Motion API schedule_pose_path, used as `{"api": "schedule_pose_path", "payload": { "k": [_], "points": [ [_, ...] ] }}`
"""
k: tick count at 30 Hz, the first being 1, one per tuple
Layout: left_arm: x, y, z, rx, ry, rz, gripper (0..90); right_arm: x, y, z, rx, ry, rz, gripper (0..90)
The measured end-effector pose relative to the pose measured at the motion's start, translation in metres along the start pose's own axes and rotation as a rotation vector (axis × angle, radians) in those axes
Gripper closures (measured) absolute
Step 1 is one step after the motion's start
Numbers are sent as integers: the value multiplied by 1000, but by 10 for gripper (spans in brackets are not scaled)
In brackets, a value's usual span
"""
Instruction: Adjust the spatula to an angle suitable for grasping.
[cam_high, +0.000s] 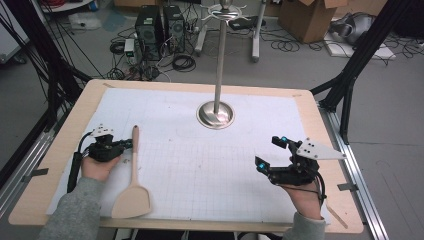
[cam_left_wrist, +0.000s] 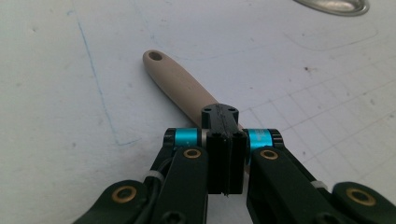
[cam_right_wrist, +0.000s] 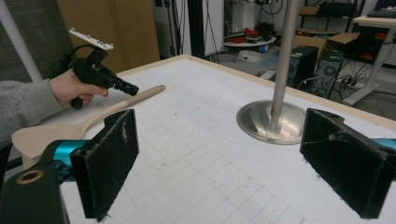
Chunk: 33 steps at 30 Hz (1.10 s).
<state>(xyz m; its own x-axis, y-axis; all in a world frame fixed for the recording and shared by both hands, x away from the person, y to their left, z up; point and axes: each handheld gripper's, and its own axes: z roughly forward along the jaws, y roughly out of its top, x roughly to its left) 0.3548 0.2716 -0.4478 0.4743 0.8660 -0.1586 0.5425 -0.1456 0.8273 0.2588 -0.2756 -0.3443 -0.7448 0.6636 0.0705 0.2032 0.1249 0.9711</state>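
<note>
Worktop (cam_high: 60, 150): pale wood rim under a white gridded sheet, flat and matt, apparently there to mark positions. Stand (cam_high: 216, 114): polished steel pole on a round dished base, set at the far centre, probably to hang utensils from its top hooks. Spatula (cam_high: 133, 172): smooth beige wood, flat blade toward the person, slim handle with a hanging hole pointing away; it lies flat at the left. Right claw (cam_high: 272, 152): released, felt-faced jaws wide apart, idle above the sheet, well apart from the spatula. Left claw (cam_high: 127, 144): clenched, jaws pressed together on nothing, tip just beside the handle, apparently lining up for a pick.
</note>
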Motion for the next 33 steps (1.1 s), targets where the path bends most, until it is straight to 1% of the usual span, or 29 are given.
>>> {"api": "schedule_pose_path", "payload": {
  "k": [2,4,6,8,9,10,13,17,18,19,21,24,27,29,31,33],
  "points": [
    [0,1,1,9,-13,-12,897,0,0,-1,-1,1,3,106],
    [0,3,3,19,-22,-9,897,-1,0,-1,-4,-2,0,106],
    [1,3,5,24,-35,-17,897,-1,-1,-1,-2,-1,3,106],
    [-1,7,7,42,-38,-5,897,-2,-1,-1,-2,-2,2,106],
    [-2,7,8,45,-47,-2,897,-2,-1,-1,-2,-2,2,106],
    [-5,9,10,57,-62,5,897,-2,-1,-1,-2,-3,4,106],
    [-11,14,15,84,-84,29,897,-2,-1,-1,-3,-2,5,106],
    [-19,19,21,116,-96,65,897,-2,-1,-4,-7,-4,7,106],
    [-20,21,22,127,-102,79,897,-4,-1,-5,-14,-7,4,106],
    [-21,21,23,129,-105,79,897,-4,-1,-5,-14,-7,4,106],
    [-24,23,24,142,-117,102,897,-4,-2,-6,-14,-7,9,106],
    [-29,24,28,143,-130,112,897,-3,-2,-5,-8,-7,12,106],
    [-29,23,28,151,-125,120,897,-3,-2,-3,-3,-7,12,106],
    [-27,25,24,137,-115,116,897,-3,-2,-2,-2,-4,8,106],
    [-26,27,17,113,-116,105,897,-4,-2,-2,-5,-7,4,106],
    [-27,29,9,89,-123,107,897,-4,-2,-3,-3,-9,9,106]
  ]
}}
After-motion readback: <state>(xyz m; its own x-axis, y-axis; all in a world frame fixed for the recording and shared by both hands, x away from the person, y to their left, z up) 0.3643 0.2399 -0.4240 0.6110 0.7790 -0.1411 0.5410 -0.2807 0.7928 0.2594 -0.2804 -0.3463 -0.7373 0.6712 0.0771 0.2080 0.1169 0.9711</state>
